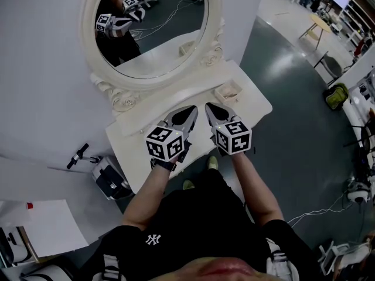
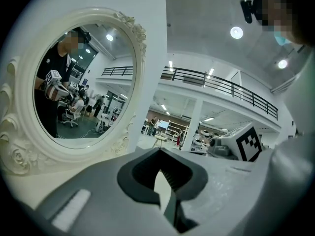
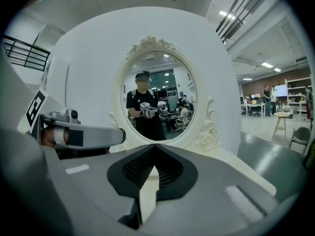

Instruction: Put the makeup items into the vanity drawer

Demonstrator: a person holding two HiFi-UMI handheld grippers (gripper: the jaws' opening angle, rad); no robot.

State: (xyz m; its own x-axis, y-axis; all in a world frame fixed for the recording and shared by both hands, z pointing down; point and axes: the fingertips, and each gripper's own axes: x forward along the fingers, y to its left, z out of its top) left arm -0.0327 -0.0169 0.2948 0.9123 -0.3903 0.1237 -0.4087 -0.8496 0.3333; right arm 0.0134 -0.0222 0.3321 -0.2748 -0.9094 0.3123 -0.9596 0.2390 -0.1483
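Head view: at the far left a round mirror (image 1: 152, 22) with a cream frame stands at the back of the white tabletop (image 1: 132, 151). My two arms reach out over the tabletop, side by side. My left hand-held gripper (image 1: 193, 109) comes first. Its two jaws are pressed together at the tips and nothing is in them. Just beside it is my right hand-held gripper (image 1: 209, 106), also pressed together and holding nothing. Further right, near the back right corner of the tabletop, sits the little drawer (image 1: 228, 91). It looks open at the top. I cannot tell what is in it; it is too small.

Left gripper view: the mirror (image 2: 74, 82) is on the left, and my left hand-held gripper (image 2: 158, 150) has its tips touching.

Right gripper view: my right hand-held gripper (image 3: 155, 146) points at the mirror (image 3: 157, 97), tips touching.
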